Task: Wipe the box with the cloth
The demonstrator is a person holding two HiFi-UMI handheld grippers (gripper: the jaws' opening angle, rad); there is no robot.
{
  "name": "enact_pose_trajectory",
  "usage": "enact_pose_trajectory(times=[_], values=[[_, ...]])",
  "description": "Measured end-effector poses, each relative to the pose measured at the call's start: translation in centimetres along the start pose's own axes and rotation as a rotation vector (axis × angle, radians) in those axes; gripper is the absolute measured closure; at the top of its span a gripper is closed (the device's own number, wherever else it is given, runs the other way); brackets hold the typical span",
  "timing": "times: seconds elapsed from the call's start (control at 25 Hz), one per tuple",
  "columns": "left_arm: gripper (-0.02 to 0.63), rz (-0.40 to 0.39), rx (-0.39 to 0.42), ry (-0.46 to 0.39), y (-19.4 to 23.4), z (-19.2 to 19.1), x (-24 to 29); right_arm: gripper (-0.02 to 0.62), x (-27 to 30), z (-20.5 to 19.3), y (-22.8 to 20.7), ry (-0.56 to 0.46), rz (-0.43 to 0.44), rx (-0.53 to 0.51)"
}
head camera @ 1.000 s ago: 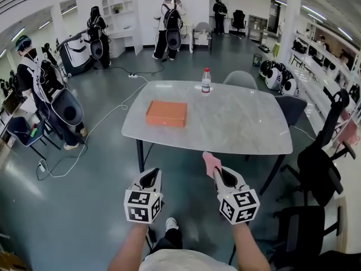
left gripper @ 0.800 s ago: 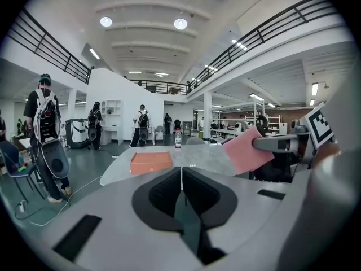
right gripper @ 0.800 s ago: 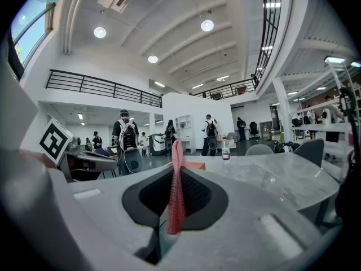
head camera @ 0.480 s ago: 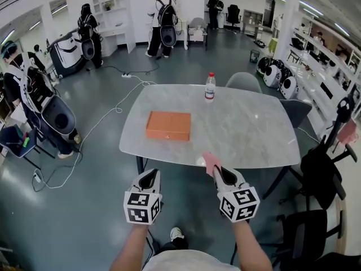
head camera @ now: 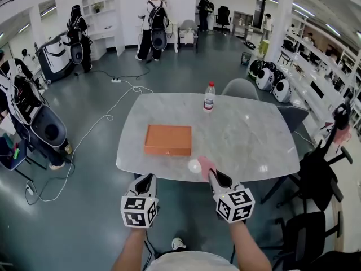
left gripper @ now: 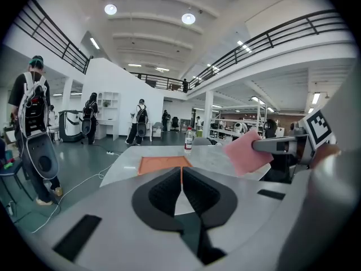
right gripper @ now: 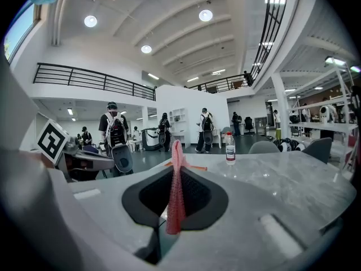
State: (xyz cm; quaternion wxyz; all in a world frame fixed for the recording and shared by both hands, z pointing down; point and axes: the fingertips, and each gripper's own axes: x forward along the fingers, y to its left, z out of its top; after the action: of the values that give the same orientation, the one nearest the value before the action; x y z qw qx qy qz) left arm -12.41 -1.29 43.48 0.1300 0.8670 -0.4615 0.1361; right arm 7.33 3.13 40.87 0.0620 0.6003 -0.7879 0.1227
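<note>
Head view first: the orange box (head camera: 167, 139) lies flat on the grey table (head camera: 254, 145), left of centre in the frame, with a water bottle (head camera: 209, 97) standing well apart from it near the table's far edge. Both tools sit low in the picture, short of the table's near edge. The right gripper (head camera: 216, 178) carries the pink cloth (head camera: 206, 165), which pokes up over that edge. The left gripper (head camera: 145, 180) is beside it at lower left, over bare floor.

Over to the left gripper view: the left gripper's jaws meet with nothing between them. Straight past them, at the centre of the frame, is the box (left gripper: 163, 164), and at right the cloth (left gripper: 245, 154) hangs from the other tool.

The right gripper view: the jaws are clamped on the cloth (right gripper: 176, 191), seen edge-on as a thin pink strip running up the middle. A sliver of the box (right gripper: 194, 167) shows just behind it, and the bottle (right gripper: 229, 147) stands right of centre.

My read: this is the approach, cloth in hand, wiping not yet begun. The next move calls for carrying the cloth forward and a touch left, lowering it flat onto the lid, then sweeping across. The left tool could steady the box so that it doesn't slide.
</note>
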Motion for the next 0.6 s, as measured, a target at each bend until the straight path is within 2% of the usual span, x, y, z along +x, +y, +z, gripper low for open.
enact_pose_trajectory(times=[0.6], values=[[0.588, -0.002, -0.014, 0.018, 4.5, 0.0, 5.3, 0.577, 7.5, 0.2, -2.4, 0.009, -0.023, 0.014]])
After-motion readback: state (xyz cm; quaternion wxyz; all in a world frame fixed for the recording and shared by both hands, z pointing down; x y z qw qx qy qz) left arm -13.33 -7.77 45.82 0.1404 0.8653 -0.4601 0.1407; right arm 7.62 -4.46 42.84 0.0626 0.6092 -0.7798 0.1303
